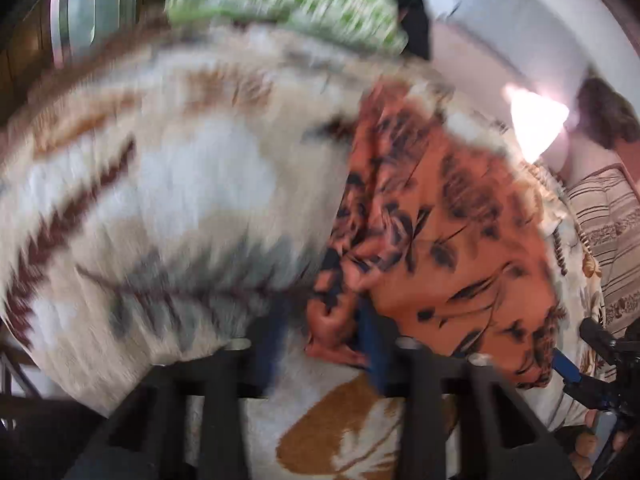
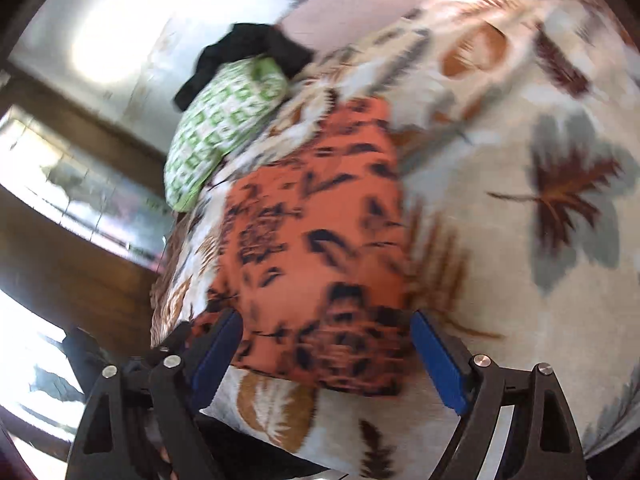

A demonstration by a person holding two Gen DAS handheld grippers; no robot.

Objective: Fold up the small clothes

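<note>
An orange garment with black leaf print (image 1: 448,232) lies folded on a cream leaf-patterned blanket (image 1: 168,184). My left gripper (image 1: 324,340) hovers at its bunched near-left edge; its blue fingers (image 1: 374,344) stand apart, one touching the cloth, nothing clamped. The view is blurred by motion. In the right wrist view the garment (image 2: 320,248) lies flat. My right gripper (image 2: 328,352) is open, its blue fingers (image 2: 438,364) wide on either side of the garment's near edge. The right gripper also shows in the left wrist view (image 1: 600,364).
A green-and-white patterned cushion (image 2: 216,128) with a black cloth (image 2: 248,52) on it lies beyond the garment. The blanket's edge (image 2: 176,280) drops off at left to a dark wooden floor. A striped pillow (image 1: 612,232) sits at right.
</note>
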